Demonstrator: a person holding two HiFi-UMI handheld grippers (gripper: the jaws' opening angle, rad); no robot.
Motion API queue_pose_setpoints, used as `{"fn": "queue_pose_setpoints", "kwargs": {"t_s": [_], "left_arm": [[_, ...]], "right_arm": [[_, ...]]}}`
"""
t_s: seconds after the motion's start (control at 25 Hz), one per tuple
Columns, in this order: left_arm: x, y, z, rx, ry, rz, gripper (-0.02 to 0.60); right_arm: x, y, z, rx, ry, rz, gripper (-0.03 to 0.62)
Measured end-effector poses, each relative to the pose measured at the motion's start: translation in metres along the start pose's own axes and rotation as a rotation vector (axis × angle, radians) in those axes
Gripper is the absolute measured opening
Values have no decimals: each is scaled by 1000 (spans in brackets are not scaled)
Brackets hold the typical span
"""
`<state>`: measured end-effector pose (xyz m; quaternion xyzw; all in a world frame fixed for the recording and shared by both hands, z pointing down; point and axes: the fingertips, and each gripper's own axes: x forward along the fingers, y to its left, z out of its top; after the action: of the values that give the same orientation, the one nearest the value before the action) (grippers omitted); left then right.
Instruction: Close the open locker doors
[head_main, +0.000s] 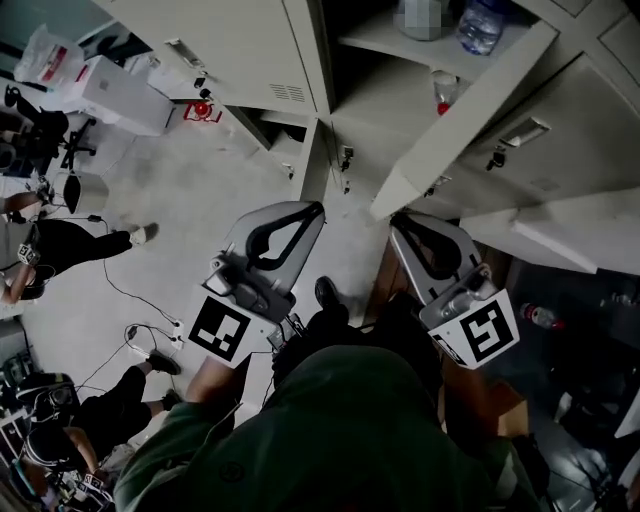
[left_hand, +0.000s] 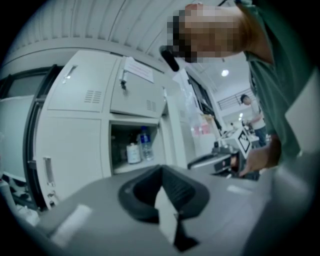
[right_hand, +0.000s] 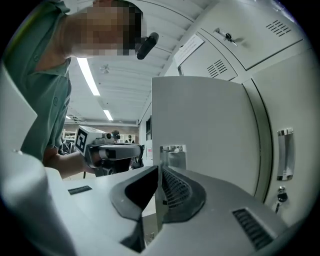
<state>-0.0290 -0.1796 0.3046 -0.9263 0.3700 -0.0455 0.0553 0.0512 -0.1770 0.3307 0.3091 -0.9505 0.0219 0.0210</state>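
A bank of pale grey lockers (head_main: 230, 50) fills the top of the head view. One locker door (head_main: 470, 110) stands swung out, and its compartment (head_main: 400, 90) holds a water bottle (head_main: 480, 25). My right gripper (head_main: 398, 220) is shut and empty, with its tip just under that door's lower corner. In the right gripper view the door (right_hand: 200, 125) and its latch plate (right_hand: 172, 155) stand right ahead of the right gripper (right_hand: 160, 170). My left gripper (head_main: 316, 210) is shut and empty, to the left of the door. From the left gripper (left_hand: 161, 168) I see the open compartment (left_hand: 135, 145) with bottles.
A second pale door panel (head_main: 570, 235) juts out at the right, with a bottle (head_main: 540, 317) on the floor below it. White boxes (head_main: 115, 90) stand at the far left. Seated people (head_main: 60, 245) and cables (head_main: 140, 300) occupy the floor on the left.
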Motion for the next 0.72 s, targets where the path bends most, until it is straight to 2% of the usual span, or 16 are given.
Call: {"fn": "queue_pose_setpoints", "kwargs": {"t_s": [0.36,0.72], "left_arm": [[-7,44,-24,-14,-9,-1,0],[7,84,-37,-14,-58,-10,0]], "right_arm": [[43,4,-8,11,5,-76,25],[90,-17,-12,-29,6,-163,24]]}}
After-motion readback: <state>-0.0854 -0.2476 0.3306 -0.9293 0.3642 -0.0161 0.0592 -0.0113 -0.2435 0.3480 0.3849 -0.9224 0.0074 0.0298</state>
